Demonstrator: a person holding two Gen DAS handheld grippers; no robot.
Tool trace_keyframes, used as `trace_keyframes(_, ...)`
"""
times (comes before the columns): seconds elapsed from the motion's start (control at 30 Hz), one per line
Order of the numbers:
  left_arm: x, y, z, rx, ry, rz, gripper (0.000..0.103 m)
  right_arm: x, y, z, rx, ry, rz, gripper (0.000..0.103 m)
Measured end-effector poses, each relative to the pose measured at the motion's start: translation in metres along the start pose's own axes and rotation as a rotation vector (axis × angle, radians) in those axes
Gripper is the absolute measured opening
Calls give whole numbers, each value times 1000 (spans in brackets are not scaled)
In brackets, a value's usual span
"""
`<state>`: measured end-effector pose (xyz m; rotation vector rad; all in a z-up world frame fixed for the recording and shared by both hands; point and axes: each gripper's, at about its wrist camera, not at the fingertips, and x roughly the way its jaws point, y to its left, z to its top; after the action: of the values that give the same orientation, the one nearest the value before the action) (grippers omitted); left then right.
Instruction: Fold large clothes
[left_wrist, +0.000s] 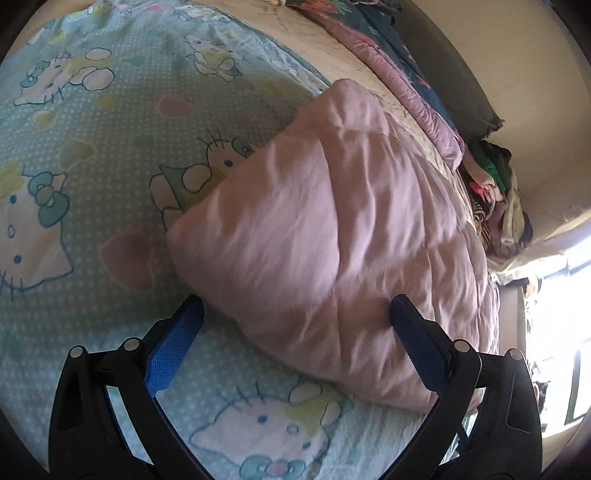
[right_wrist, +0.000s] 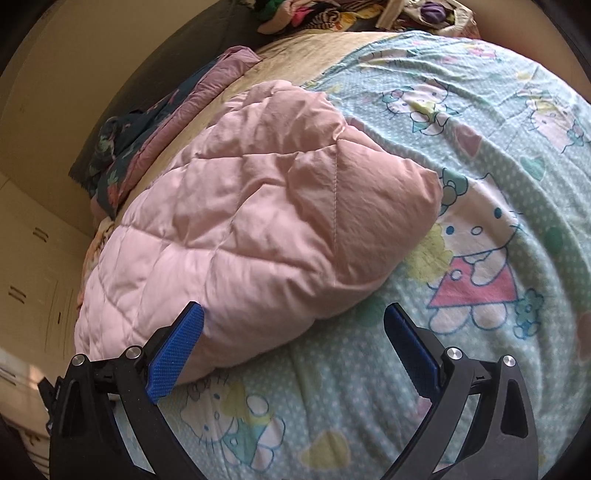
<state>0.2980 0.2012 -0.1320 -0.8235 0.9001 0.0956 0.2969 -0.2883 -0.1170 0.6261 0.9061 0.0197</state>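
A puffy pink quilted garment (left_wrist: 325, 229) lies bundled into a thick mound on a light-blue cartoon-cat bed sheet (left_wrist: 92, 147). In the left wrist view my left gripper (left_wrist: 295, 317) stands open just above the garment's near edge, its blue pads wide apart with pink fabric showing between them, nothing clamped. From the right wrist camera the same pink garment (right_wrist: 258, 221) fills the centre and left. My right gripper (right_wrist: 293, 325) is open too, its left pad over the garment's near edge and its right pad over the sheet (right_wrist: 480, 147).
A dark floral and purple quilt (right_wrist: 155, 129) lies along the bed's far side. A heap of mixed clothes (left_wrist: 495, 192) sits at the bed's end; the clothes heap (right_wrist: 314, 14) also shows at the top. A pale wall and cabinet (right_wrist: 33, 258) stand left; a bright window (left_wrist: 569, 295) right.
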Motion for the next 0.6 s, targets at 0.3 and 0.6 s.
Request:
trace_keyframes(0.3,19,-2,10,-47,-9,-31,95,24,5,16,25,5,4,99)
trace_keyframes(0.6,31,-9,15,-44,-52,-36,95,42,3,25,56,19,28,99)
